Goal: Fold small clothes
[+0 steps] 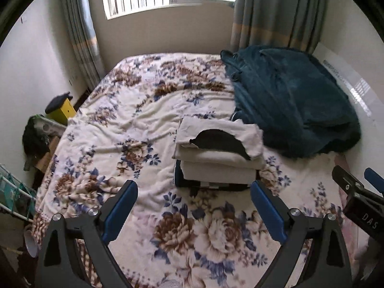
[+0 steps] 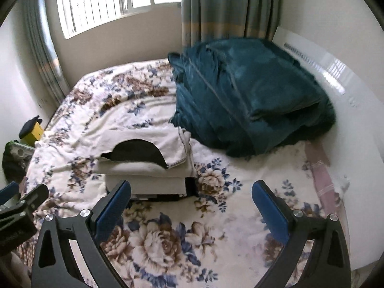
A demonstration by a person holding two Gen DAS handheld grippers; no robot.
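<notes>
A stack of folded small clothes (image 1: pixel 216 153) lies on the floral bedspread (image 1: pixel 120 124). The top piece is white with a black neck opening; a dark folded piece is at the bottom. The stack shows in the right wrist view (image 2: pixel 148 165) too. My left gripper (image 1: pixel 194 193) is open and empty, held above the bed just in front of the stack. My right gripper (image 2: pixel 192 192) is open and empty, in front of and to the right of the stack. The right gripper also shows at the right edge of the left wrist view (image 1: pixel 355 182).
A heap of dark teal blanket (image 1: pixel 288 100) lies on the bed behind and right of the stack. A white wall panel (image 2: pixel 336 84) runs along the right. A yellow box (image 1: pixel 63 110) and clutter stand at the bed's left side. Curtains and a window are at the back.
</notes>
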